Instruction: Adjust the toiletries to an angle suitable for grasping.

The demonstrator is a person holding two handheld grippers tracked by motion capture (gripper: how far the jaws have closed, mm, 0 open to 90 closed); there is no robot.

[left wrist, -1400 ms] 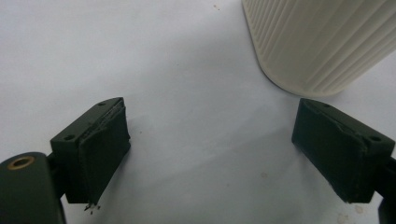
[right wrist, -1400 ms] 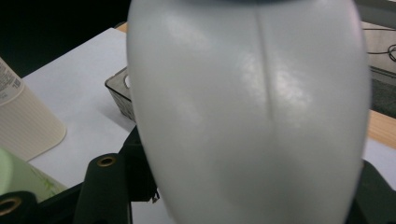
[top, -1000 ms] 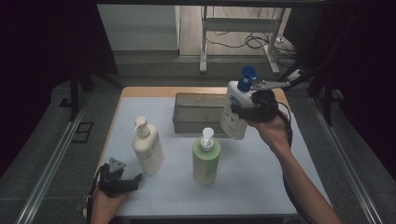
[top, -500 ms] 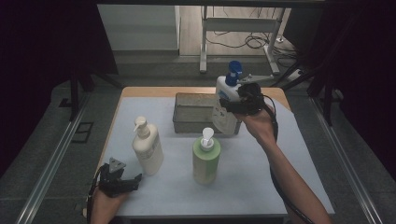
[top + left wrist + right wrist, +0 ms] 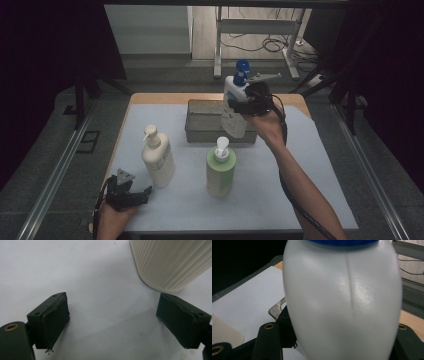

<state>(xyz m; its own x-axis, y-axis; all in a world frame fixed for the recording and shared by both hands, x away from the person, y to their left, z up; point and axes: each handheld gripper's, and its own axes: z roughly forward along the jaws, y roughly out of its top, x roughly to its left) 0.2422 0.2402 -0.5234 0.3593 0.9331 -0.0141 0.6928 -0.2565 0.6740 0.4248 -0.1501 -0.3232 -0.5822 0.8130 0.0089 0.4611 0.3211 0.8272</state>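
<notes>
One white bottle (image 5: 234, 107) with blue cap, smooth seamed body, clenched in right tool (image 5: 241, 106), left tool (image 5: 145, 192) released

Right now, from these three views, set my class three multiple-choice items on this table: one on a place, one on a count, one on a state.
1. Where is the blue-capped bottle?
A. lying beside the green bottle
B. lifted above the grey tray
C. at the table's left edge

2. How many pump bottles stand on the white mat?
A. two
B. four
C. none

3. How is the left gripper?
A. shut on the cream bottle
B. shut on the tray
C. open, holding nothing

Answers:
1 B, the right gripper holds it up over the tray.
2 A, the cream bottle and green bottle.
3 C, bare mat lies between its jaws.
</notes>
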